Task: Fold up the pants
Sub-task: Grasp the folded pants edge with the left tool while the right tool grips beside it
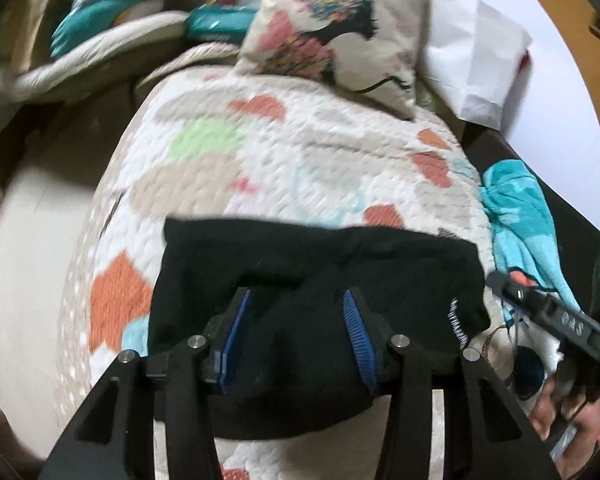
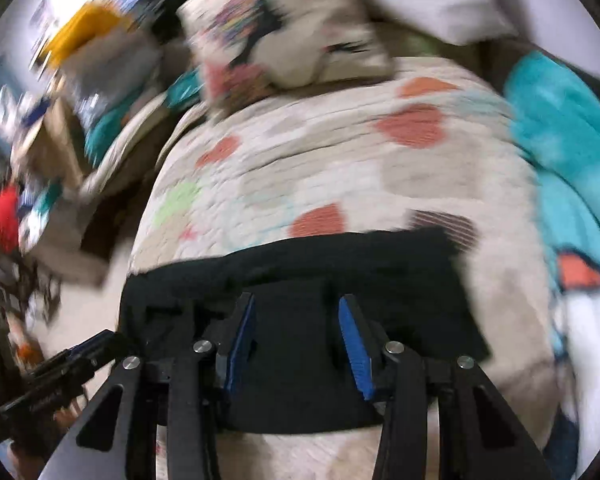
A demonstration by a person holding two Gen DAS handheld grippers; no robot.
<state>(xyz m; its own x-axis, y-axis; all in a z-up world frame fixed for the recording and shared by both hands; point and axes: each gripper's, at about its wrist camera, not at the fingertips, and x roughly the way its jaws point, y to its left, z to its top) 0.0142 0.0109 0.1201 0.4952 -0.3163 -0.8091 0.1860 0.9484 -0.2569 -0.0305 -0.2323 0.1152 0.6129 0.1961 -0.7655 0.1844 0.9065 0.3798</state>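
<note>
One pair of black pants (image 1: 320, 264), folded compact, on the quilted bed (image 1: 260, 152) directly ahead of both grippers. Soft, light, limp knit; best taken at an outer edge. Left gripper (image 1: 296, 316) and right gripper (image 2: 296, 320): jaws apart over the cloth, nothing pinched. White lettering near the hem, unreadable
</note>
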